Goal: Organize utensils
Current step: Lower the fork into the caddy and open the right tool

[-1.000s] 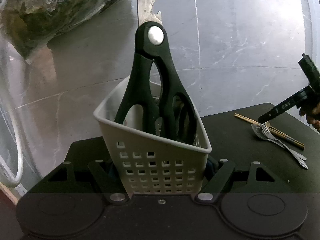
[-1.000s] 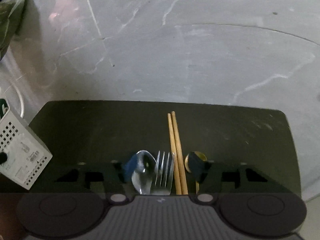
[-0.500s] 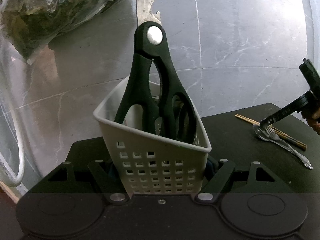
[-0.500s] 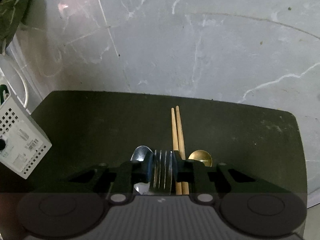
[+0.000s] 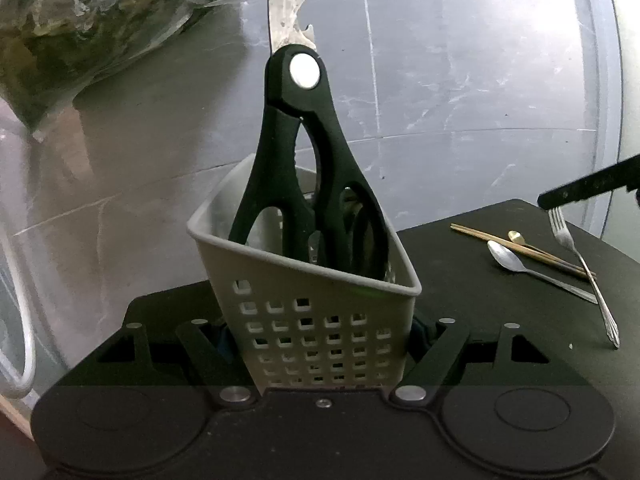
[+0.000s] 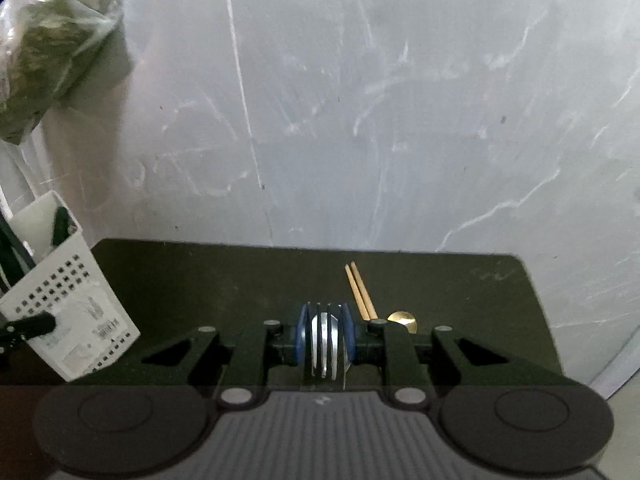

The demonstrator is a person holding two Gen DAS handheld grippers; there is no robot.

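My left gripper point(image 5: 322, 356) is closing on a white perforated caddy point(image 5: 344, 300), its pads pressed against the two sides. Black-handled scissors point(image 5: 304, 184) stand in the caddy, blades up. At the right, my right gripper point(image 5: 560, 200) is shut on the tines of a silver fork point(image 5: 580, 256); the fork's head is raised and its handle slopes down to the black mat point(image 5: 460, 280). In the right wrist view the fork tines point(image 6: 326, 340) sit between the blue pads point(image 6: 304, 336). A silver spoon point(image 5: 506, 258), wooden chopsticks point(image 5: 480, 234) and a small gold spoon point(image 5: 516, 236) lie on the mat.
A clear bag of greens point(image 5: 80, 20) lies on the grey marble surface at the back left. A white cable point(image 5: 24, 340) curves along the left edge. The caddy point(image 6: 68, 300) appears left of the right gripper, over the mat's left end.
The right gripper closed on the fork's tines and lifted its head off the mat, away from the silver spoon. The left gripper and caddy stayed put.
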